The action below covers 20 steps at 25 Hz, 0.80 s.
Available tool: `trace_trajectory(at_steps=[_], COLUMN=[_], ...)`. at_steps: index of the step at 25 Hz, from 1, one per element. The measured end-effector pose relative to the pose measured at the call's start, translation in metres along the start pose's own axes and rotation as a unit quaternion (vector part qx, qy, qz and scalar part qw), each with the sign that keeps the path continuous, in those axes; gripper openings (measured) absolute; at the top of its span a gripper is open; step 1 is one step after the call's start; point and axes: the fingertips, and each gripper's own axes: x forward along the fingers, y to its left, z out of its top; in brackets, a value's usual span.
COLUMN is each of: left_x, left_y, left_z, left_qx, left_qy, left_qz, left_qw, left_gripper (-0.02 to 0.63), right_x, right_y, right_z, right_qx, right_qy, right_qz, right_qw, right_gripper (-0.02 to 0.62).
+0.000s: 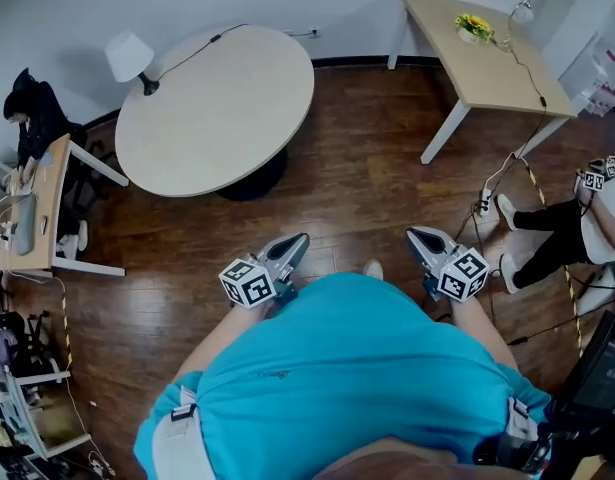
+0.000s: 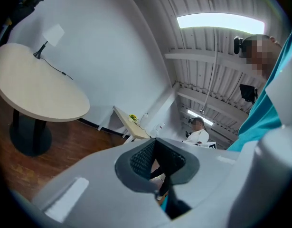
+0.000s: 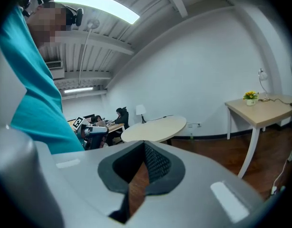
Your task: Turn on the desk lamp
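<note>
Two grippers are held close to the person's teal shirt, well apart from both tabletops. The left gripper [image 1: 298, 239] is clenched with nothing between its jaws, and the right gripper [image 1: 415, 234] is likewise closed and empty. Two lamps are seen. The white-shaded desk lamp [image 1: 130, 58] is stood at the far left edge of the round tabletop [image 1: 222, 113]. A small lamp [image 1: 522, 11] is set at the rectangular tabletop's [image 1: 477, 73] far right corner, near one pot of yellow flowers [image 1: 474, 27].
</note>
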Motion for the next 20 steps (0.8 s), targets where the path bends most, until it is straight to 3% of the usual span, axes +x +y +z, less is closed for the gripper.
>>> trace_trajectory(at_steps=[5,8,11,14,20], left_x=[0.106,0.149,0.195,0.237,0.268], left_y=[0.027,0.035,0.044,0.065,0.137], left_z=[0.005,0.021,0.029,0.032,0.065], left_qx=[0.036,0.027,0.037,0.034,0.018], left_qy=[-0.018,-0.046,-0.047,-0.042,-0.044], left_qz=[0.039,0.064,0.066,0.072,0.075], left_qw=[0.9984,0.9965,0.9960,0.9959,0.9961], left_gripper=[0.001,0.002,0.002,0.002,0.002], right_x=[0.003,0.017,0.029,0.043,0.107], right_y=[-0.119,-0.163,-0.204,-0.261,-0.310], right_z=[0.007,0.025,0.052,0.062,0.062], right_qx=[-0.012,-0.024,-0.054,-0.047,-0.036], right_qy=[-0.012,-0.008,-0.009,-0.011,0.005], right_qz=[0.041,0.074,0.105,0.104,0.096], right_qw=[0.999,0.997,0.993,0.993,0.995], right_gripper=[0.002,0.002,0.002,0.002,0.002])
